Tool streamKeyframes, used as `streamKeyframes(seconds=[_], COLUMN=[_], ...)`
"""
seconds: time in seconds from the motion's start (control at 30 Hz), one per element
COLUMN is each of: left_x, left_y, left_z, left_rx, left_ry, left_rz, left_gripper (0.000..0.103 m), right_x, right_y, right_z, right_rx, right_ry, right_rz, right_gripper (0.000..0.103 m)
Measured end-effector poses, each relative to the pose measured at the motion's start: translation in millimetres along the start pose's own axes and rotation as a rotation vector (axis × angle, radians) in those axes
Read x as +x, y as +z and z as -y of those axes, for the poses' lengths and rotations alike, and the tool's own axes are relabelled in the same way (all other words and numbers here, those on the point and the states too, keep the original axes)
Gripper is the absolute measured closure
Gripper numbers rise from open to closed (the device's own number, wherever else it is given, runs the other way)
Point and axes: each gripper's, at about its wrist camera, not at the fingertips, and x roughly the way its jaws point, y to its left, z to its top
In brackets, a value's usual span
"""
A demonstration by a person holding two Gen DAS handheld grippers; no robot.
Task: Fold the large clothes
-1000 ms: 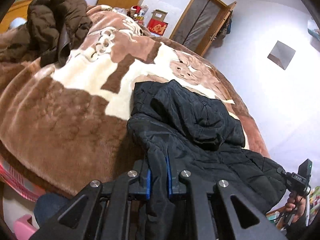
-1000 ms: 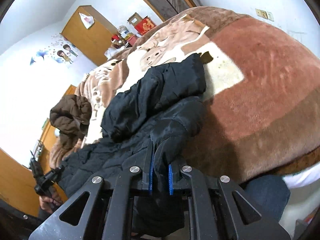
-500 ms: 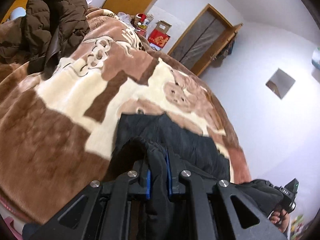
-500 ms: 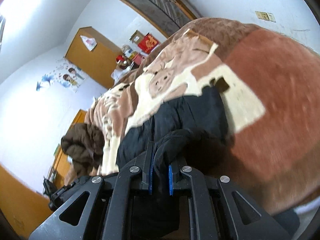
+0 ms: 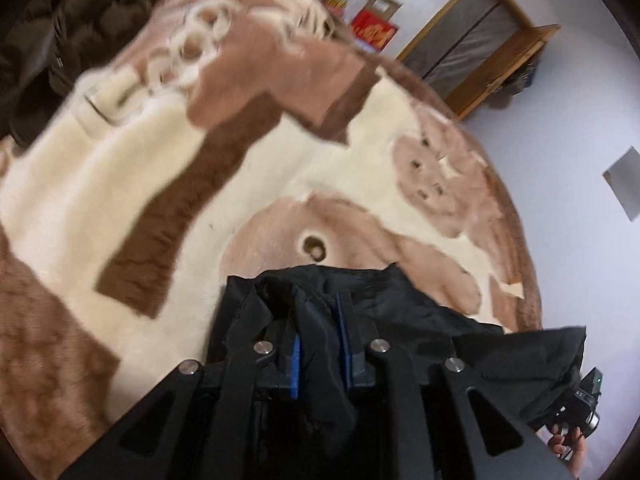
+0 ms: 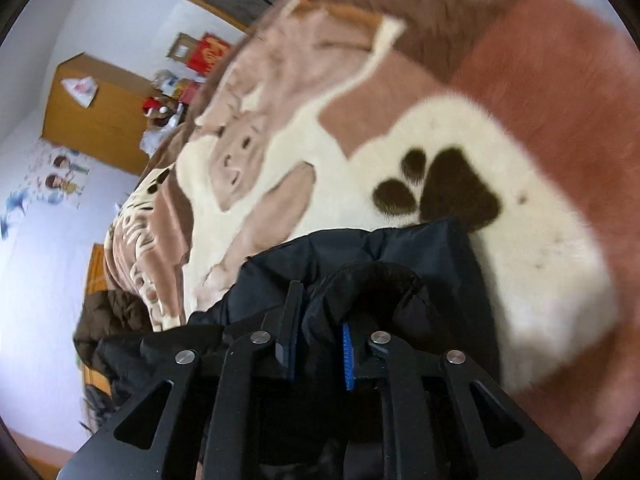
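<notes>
You were in the middle of a fold: you had the black coat (image 5: 380,312) held up by two bunches of cloth over the bed, and it looked like the time to lay that edge down and let go.

Your left gripper (image 5: 318,344) had a fat fold of the coat between its blue pads (image 5: 295,360), and its jaws were opening. Your right gripper (image 6: 316,344) had another fold of the same coat (image 6: 400,248) between its fingers, and its jaws were opening too. In both, the cloth seemed to fill the gap and touch the pads, so I judged you had not let it go yet.

The coat sat at the near side of the bed, on the fluffy blanket (image 5: 248,184). For the next move, I think you needed to let the cloth slip free, pull both tools back, and then smooth the fold flat.

The coat was dark, puffy and a bit shiny, with soft lumps. The blanket was thick and furry, cream and brown, with bear shapes and a dark paw print (image 6: 444,188). A brown puffy jacket (image 5: 60,20) lay in a heap far off at the bed's other side.
</notes>
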Motion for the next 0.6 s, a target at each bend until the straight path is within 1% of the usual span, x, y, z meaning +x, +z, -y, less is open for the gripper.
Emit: streamKeyframes(seconds=[0.1, 0.13, 0.17, 0.2, 0.23, 0.27, 0.3, 0.33, 0.37, 0.4, 0.43, 0.5, 0.57, 0.6], left_x=[10, 9, 7, 4, -1, -7, -15, -24, -32, -44, -55, -70, -80, -83], left_y=[0, -1, 1, 2, 3, 4, 7, 9, 12, 15, 17, 19, 13, 6], left_z=[-6, -8, -9, -12, -15, -16, -15, -13, -11, -8, -3, 6, 19, 29], left_rx=[-0.031, -0.040, -0.055, -0.079, -0.100, -0.121, -0.133, -0.141, -0.143, -0.131, -0.113, -0.077, -0.017, 0.032], left_ry=[-0.046, -0.069, -0.091, -0.125, -0.158, -0.193, -0.222, -0.238, -0.236, -0.225, -0.210, -0.187, -0.187, -0.191], left_rz=[0.000, 0.005, 0.005, 0.009, 0.015, 0.029, 0.049, 0.076, 0.109, 0.158, 0.194, 0.231, 0.235, 0.231], left_gripper=[0.082, 0.079, 0.077, 0.070, 0.060, 0.053, 0.043, 0.035, 0.032, 0.029, 0.029, 0.029, 0.029, 0.029], right_x=[1, -4, -8, -17, -27, -38, -48, -57, -66, -76, -85, -98, -110, -110], right_y=[4, 5, 5, 6, 6, 6, 6, 3, -1, -8, -15, -27, -43, -55], right_z=[14, 18, 18, 20, 21, 21, 18, 13, 4, -9, -20, -38, -55, -65], right_rx=[0.077, 0.099, 0.117, 0.142, 0.163, 0.180, 0.180, 0.161, 0.112, 0.031, -0.036, -0.140, -0.256, -0.312], right_ry=[0.099, 0.146, 0.182, 0.236, 0.286, 0.330, 0.350, 0.344, 0.314, 0.264, 0.228, 0.165, 0.084, 0.051], right_rz=[-0.006, -0.005, -0.002, 0.009, 0.027, 0.050, 0.074, 0.099, 0.135, 0.185, 0.232, 0.315, 0.405, 0.427], right_gripper=[0.076, 0.070, 0.063, 0.058, 0.052, 0.049, 0.048, 0.047, 0.047, 0.047, 0.047, 0.047, 0.047, 0.047])
